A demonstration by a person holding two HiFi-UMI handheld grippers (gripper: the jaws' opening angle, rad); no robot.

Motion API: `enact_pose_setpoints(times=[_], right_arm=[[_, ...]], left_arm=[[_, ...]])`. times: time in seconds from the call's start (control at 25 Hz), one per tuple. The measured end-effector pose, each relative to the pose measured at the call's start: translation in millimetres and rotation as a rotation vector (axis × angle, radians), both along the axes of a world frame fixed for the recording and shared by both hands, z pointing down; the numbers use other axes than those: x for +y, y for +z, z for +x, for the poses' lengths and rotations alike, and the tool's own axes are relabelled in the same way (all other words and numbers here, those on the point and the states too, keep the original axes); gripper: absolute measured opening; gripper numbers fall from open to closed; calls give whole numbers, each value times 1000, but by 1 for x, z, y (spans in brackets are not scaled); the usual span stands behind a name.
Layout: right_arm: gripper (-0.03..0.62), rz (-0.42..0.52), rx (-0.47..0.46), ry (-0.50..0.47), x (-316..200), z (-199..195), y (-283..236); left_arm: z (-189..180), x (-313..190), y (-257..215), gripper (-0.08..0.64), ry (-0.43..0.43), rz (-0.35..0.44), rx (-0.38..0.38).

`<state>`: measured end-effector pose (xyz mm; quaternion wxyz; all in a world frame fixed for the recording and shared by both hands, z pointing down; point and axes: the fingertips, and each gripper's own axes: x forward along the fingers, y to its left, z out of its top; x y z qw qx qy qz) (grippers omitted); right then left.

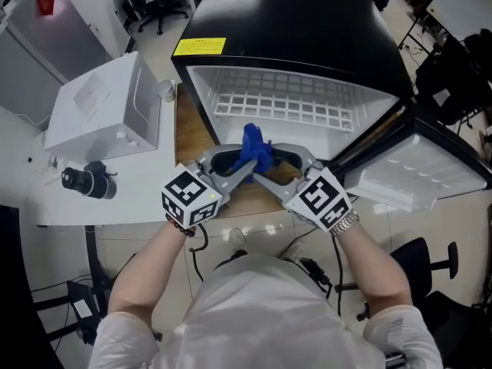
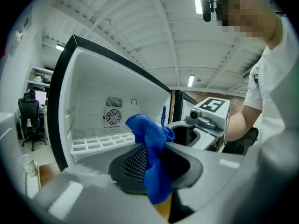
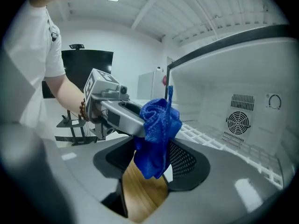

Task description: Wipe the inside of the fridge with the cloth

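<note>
Biggest thing here: a black fridge (image 1: 307,37) on a wooden worktop (image 1: 194,133), door (image 1: 430,171) swung wide to the right, white inside laid bare. Within, 1 white wire shelf (image 1: 284,108) low down and a round fan grille (image 2: 113,117) on the back wall; no stain or wet streak to be made out on either. Just in front of the opening, 2 tools meeting tip to tip. Between the jaws of the left hand-held gripper (image 2: 156,168), the blue cloth (image 1: 255,151), pinched by its middle, with a bunch above the jaws and a tail hanging below. Around that same cloth, the right hand-held gripper (image 3: 152,164), spread wide, pads seemingly clear of it, so carrying nothing. Cloth itself in the air above the worktop's front edge, outside the cabinet, touching no wall or shelf. Judged from this: cloth in hand and fridge open, hence preparation finished; wiping proper not yet begun. Left to do, by the look of it: bringing the cloth in through the opening, then passes over shelf, side walls and back. Probably a 1-handed job for the left, though not certain from here.
</note>
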<state>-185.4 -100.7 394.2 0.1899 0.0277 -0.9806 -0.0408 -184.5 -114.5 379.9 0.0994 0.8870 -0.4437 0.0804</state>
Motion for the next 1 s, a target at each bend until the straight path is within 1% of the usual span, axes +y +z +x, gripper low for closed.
enact_pose_setpoints(times=[0.16, 0.2, 0.28, 0.36, 0.44, 0.52, 0.6, 0.72, 0.84, 0.92, 1.0], right_arm=[[221, 21, -6, -43, 13, -22, 11], [212, 20, -9, -48, 15, -27, 15], [169, 13, -16, -47, 16, -36, 23], [127, -8, -29, -32, 16, -43, 30], [109, -34, -42, -5, 14, -51, 39], [96, -54, -52, 42, 7, -58, 48], [91, -70, -61, 105, -6, -63, 56], [91, -78, -53, 197, -28, -70, 75], [91, -63, -34, 272, -47, -79, 93], [91, -43, -24, 301, -56, -87, 102], [91, -21, -17, 320, -63, -95, 111]], left_arm=[[-12, 13, 10, 74, 33, -42, 9], [-14, 15, 13, 74, 40, -53, 12], [-19, 17, 19, 75, 48, -73, 10], [-26, 17, 25, 83, 39, -88, -15], [-36, 18, 33, 97, 10, -96, -64], [-49, 16, 41, 112, -37, -97, -118], [-64, 14, 47, 123, -103, -101, -151], [-95, 5, 55, 126, -248, -121, -152], [-122, -8, 63, 126, -402, -129, -174], [-134, -15, 68, 124, -469, -123, -191], [-142, -22, 73, 126, -514, -113, -210]])
